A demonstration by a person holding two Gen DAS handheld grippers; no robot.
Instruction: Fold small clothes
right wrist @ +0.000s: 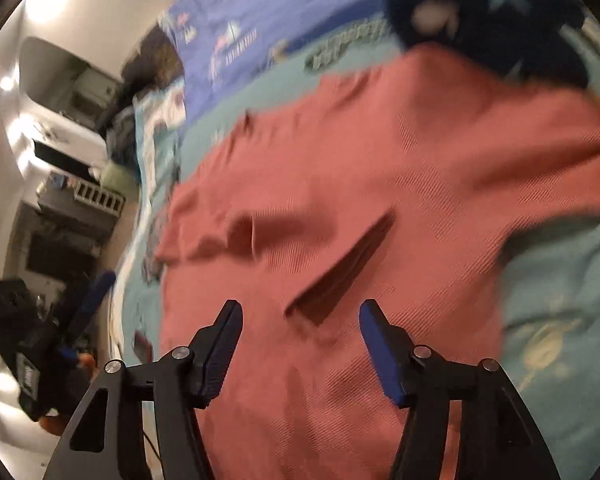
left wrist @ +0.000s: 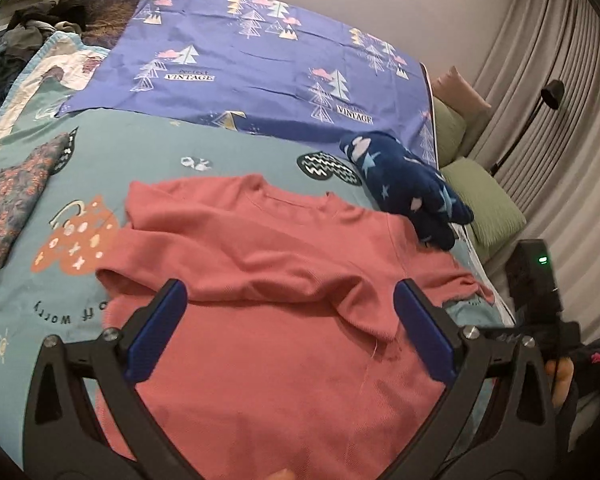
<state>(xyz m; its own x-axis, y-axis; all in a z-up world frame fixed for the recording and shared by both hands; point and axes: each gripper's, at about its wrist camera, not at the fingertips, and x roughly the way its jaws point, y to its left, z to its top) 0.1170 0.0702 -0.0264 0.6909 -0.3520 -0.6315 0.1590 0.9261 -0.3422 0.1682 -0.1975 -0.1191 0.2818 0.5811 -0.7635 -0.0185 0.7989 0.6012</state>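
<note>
- Teal bedding [left wrist: 228, 148] with cartoon pictures covers a bed, and a purple sheet [left wrist: 268, 64] with little trees lies at 12 o'clock in the left wrist view.
- Grey curtains [left wrist: 560, 80] hang at 2 o'clock, with a black lamp [left wrist: 550, 94] in front of them and green cushions [left wrist: 484, 200] beside the bed.
- A pink shirt [left wrist: 284, 280] lies spread on the teal bedding, a bit wrinkled, with its neck hole toward 12 o'clock.
- A dark blue fuzzy piece with stars [left wrist: 412, 188] sits at 2 o'clock from the shirt and touches its shoulder.
- A flowery cloth [left wrist: 12, 204] lies at 9 o'clock, well apart from the shirt.
- The left gripper [left wrist: 290, 308] hangs over the middle of the shirt, tilted down, with its blue pads spread very wide; a fold of the shirt lies between them, but they do not press on it.
- Fingers of a hand [left wrist: 560, 376] show at 4 o'clock, holding the other tool.
- The right gripper [right wrist: 300, 320] points down at the shirt [right wrist: 380, 184] from close by, and this view is blurry.
- Its jaws stand apart and hold nothing; a dark crease in the shirt runs toward 1 o'clock from between the tips.
- The blue fuzzy piece [right wrist: 480, 12] is at 1 o'clock there, and dark shelves [right wrist: 72, 216] stand at 9 o'clock.
</note>
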